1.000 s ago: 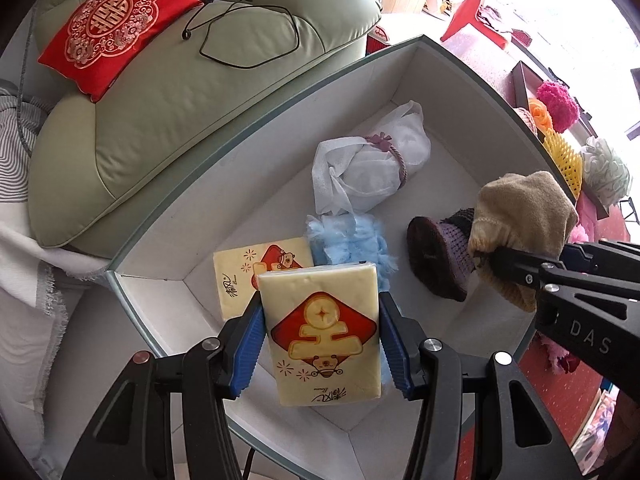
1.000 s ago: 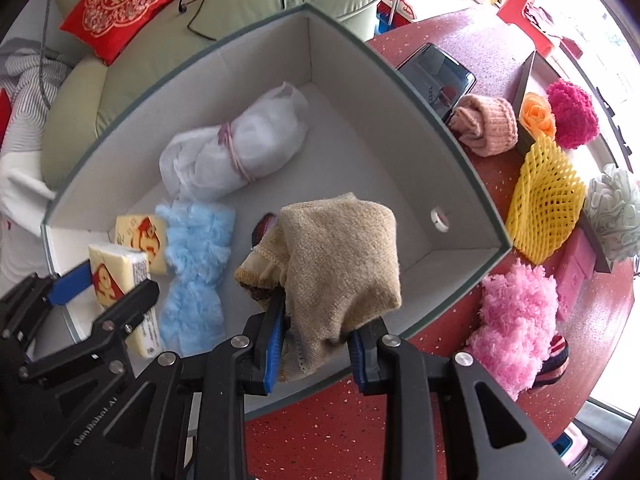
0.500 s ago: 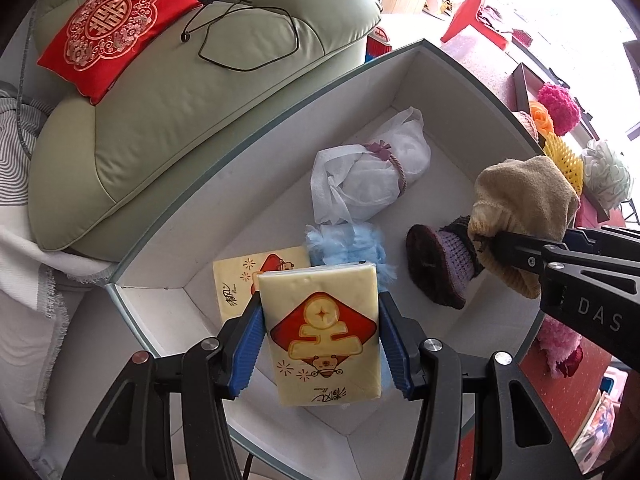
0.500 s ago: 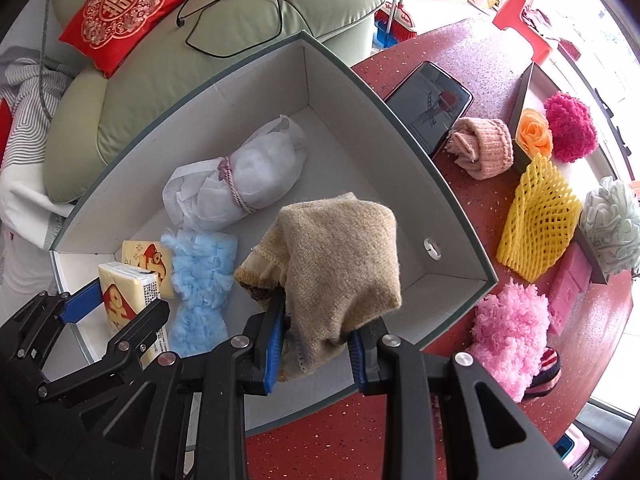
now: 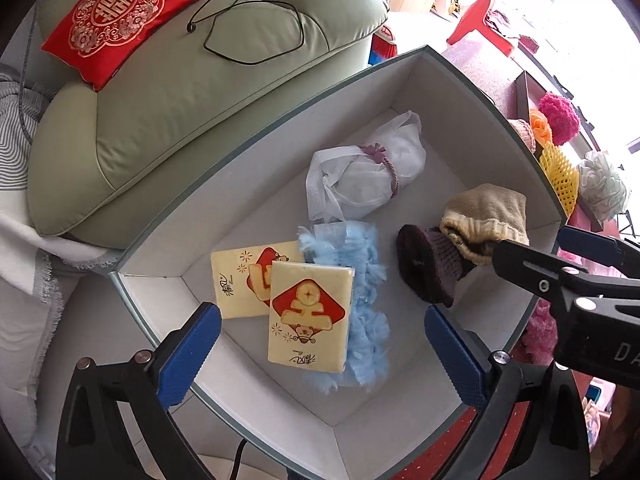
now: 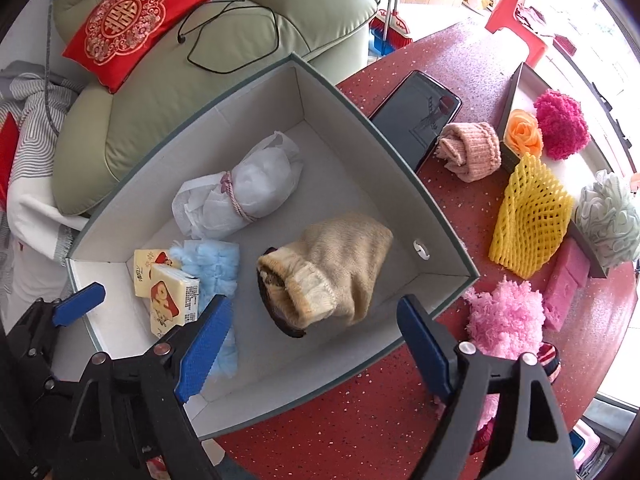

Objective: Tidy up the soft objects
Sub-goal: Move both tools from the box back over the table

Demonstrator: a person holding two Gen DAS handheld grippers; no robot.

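Note:
A white box (image 5: 168,248) (image 6: 444,216) holds a white tied bundle (image 5: 368,176) (image 6: 244,188), a blue fluffy cloth (image 5: 356,288) (image 6: 212,260), two yellow tissue packs (image 5: 310,316) (image 6: 172,298) and a tan sock (image 5: 486,216) (image 6: 340,264) lying over a dark knit one (image 5: 424,268). My left gripper (image 5: 320,354) is open above the near tissue pack. My right gripper (image 6: 316,344) is open just above the tan sock.
A green sofa (image 5: 172,92) with a red cushion (image 5: 120,16) and a black cable lies behind the box. On the red table (image 6: 400,408) lie a phone (image 6: 416,112), pink sock, yellow foam net (image 6: 528,224), pink fluffy cloth (image 6: 504,316), sponges and pompoms.
Both grippers have opened. The tissue pack has dropped from my left gripper into the box, and the tan sock has dropped from my right gripper onto the dark sock.

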